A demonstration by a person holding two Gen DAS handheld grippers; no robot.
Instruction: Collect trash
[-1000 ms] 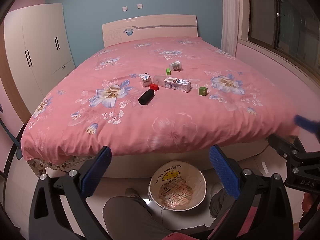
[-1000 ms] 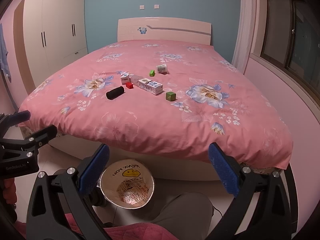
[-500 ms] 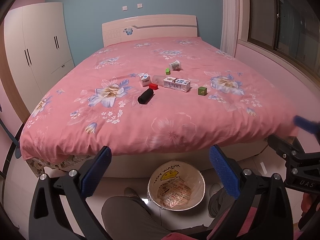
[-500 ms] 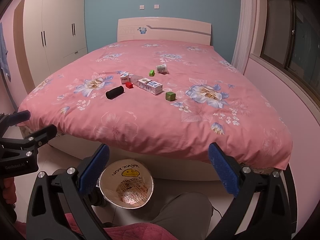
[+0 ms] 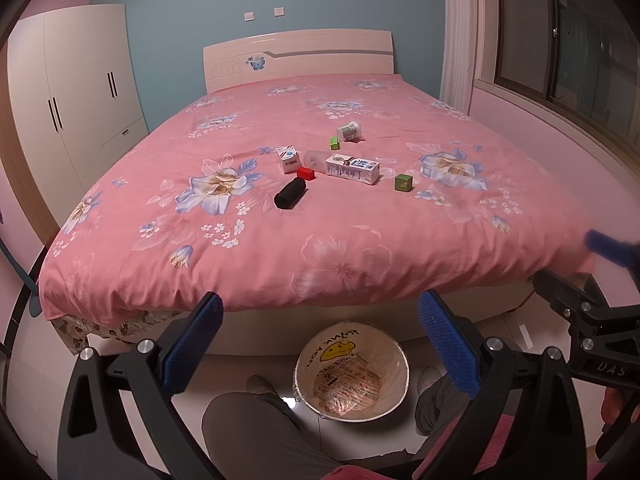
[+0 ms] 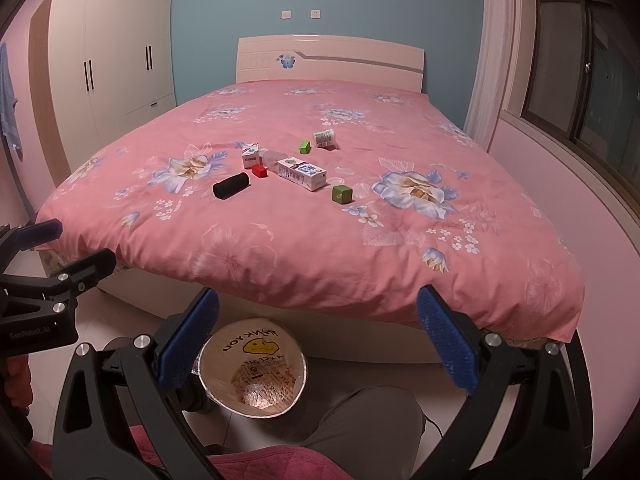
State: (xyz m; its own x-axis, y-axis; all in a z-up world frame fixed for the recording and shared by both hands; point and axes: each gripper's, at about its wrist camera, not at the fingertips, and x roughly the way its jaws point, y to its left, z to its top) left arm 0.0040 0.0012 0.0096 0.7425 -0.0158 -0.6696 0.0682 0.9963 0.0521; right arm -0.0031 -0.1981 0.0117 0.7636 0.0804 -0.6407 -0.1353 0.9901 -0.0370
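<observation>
1. Left tool (image 5: 320, 338) and right tool (image 6: 318, 334) both spread wide, blue-padded fingers (image 5: 192, 344) holding nothing, raised before the foot of the bed with the pink floral cover (image 5: 360, 248).
2. On the floor below, between the person's grey-trousered knees (image 5: 256, 428), a round bin lined with a smiley-printed plastic bag (image 5: 352, 376), just beside the bed's foot.
3. Mid-bed, well apart from both tools, a loose cluster of small things: a black rolled cylinder (image 5: 291, 194) nearest; a small red block (image 5: 306, 173) just behind it; a little white carton with red print (image 5: 288, 159) behind that.
4. To the right, a long white-and-blue milk carton lying on its side (image 5: 353, 169), a clear plastic bottle (image 5: 316, 159) lying against its left end.
5. Right of the carton, a dark green cube (image 5: 403, 183); farther back, a bright green block (image 5: 334, 143) near a tipped white cup with a printed label (image 5: 350, 131).
6. White wardrobe (image 5: 76, 92) at the left wall.
</observation>
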